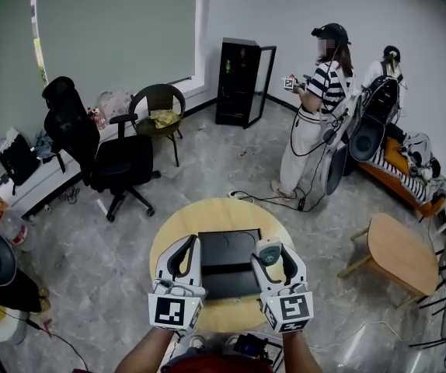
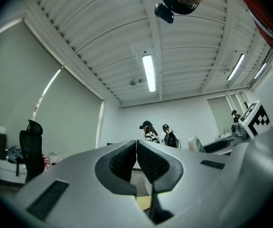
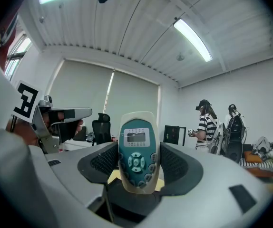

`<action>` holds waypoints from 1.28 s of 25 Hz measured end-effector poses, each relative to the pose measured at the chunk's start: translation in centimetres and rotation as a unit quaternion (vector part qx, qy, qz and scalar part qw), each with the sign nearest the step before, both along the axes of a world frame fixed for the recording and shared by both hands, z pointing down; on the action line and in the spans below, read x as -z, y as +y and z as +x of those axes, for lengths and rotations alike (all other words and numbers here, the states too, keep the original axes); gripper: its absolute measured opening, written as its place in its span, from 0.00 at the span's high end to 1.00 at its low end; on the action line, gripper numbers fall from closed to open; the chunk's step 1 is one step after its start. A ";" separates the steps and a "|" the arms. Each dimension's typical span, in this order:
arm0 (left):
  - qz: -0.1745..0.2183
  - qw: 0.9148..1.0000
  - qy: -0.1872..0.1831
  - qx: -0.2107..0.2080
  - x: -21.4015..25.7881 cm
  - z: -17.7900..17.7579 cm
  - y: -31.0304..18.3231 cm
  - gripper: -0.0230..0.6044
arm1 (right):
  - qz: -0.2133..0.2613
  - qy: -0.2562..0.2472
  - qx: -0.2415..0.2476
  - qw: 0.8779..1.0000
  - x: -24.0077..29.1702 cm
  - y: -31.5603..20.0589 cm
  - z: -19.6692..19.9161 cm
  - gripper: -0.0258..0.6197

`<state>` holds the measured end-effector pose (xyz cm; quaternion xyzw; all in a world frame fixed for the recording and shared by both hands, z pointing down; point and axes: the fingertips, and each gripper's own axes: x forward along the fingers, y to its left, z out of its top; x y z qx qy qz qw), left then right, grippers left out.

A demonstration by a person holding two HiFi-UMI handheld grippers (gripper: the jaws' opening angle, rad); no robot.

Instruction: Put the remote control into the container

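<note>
Two grippers over round desk (image 1: 207,210). R gripper (image 1: 274,250): jaws clenched on remote control (image 3: 137,152), held upright w/ buttons facing its camera, over right edge of black container (image 1: 227,269) sitting on desk. L gripper (image 2: 136,145): jaws pressed together, nothing btwn them, at container's left edge.

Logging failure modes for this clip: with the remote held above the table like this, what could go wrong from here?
1. The right gripper pinches the remote control around its lower half, and the screen end sticks out past the fingers. It might pivot or slip.
2. In the head view the remote hangs about over the right rim of the container, so releasing now could drop it on the rim or the table.
</note>
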<state>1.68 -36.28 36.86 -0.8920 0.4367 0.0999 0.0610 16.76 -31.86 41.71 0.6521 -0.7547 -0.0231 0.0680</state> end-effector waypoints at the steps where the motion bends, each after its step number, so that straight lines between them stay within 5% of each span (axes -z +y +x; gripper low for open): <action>1: -0.002 1.000 0.000 0.004 -0.2 0.1 -0.1 0.94 | -0.001 0.000 0.004 1.000 -0.1 -0.1 0.2 0.53; 11: -0.011 0.999 0.003 0.034 -1.1 1.7 0.3 0.94 | -0.024 0.021 0.047 0.998 -1.7 -0.8 2.1 0.53; 17: -0.010 0.999 0.003 0.048 -1.3 1.7 0.3 0.94 | -0.076 0.051 0.089 0.992 -4.4 -1.6 1.9 0.53; 32: -0.011 0.997 0.006 0.077 -1.9 -0.7 -0.2 0.94 | -0.256 0.095 0.199 0.941 -12.9 -3.1 -2.0 0.53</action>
